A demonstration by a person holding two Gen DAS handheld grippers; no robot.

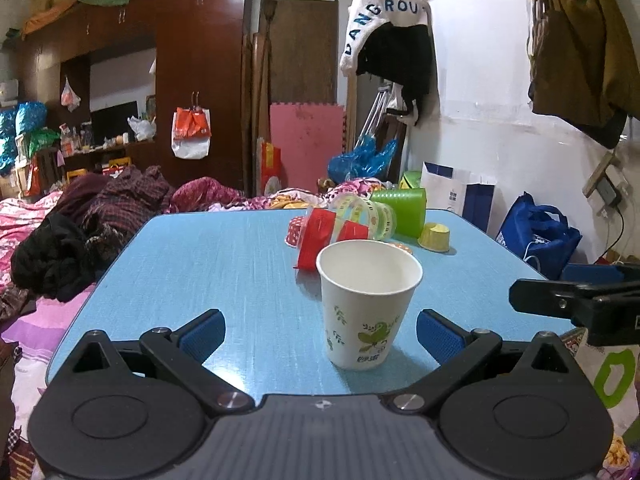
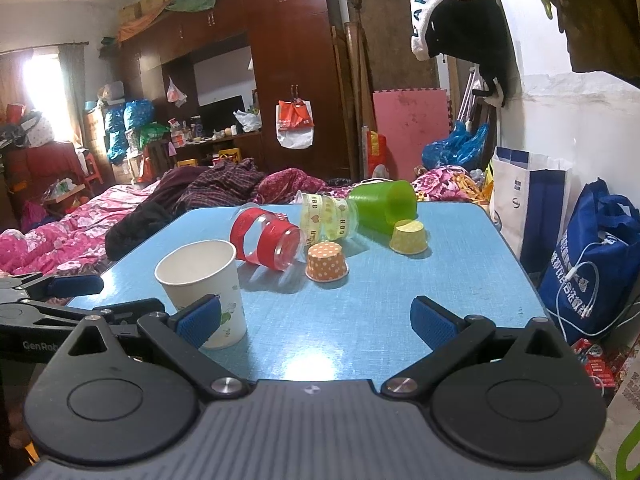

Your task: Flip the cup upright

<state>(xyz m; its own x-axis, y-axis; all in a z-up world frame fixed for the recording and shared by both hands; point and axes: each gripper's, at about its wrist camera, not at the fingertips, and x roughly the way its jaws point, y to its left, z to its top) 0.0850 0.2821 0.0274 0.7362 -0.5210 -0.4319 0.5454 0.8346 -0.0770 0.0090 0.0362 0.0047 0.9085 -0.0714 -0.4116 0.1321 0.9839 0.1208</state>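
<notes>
A white paper cup with a green leaf print stands upright, mouth up, on the blue table. My left gripper is open; the cup stands between its blue pads, nearer the right one, untouched. In the right wrist view the same cup stands at the left, just behind my left pad. My right gripper is open and empty over the table's near part. The left gripper's fingers show at the left edge.
Behind the cup lie a red-banded clear cup, a yellow-banded clear cup and a green cup, all on their sides. An orange dotted cupcake liner and a yellow one sit upside down. Bags stand right of the table, a bed left.
</notes>
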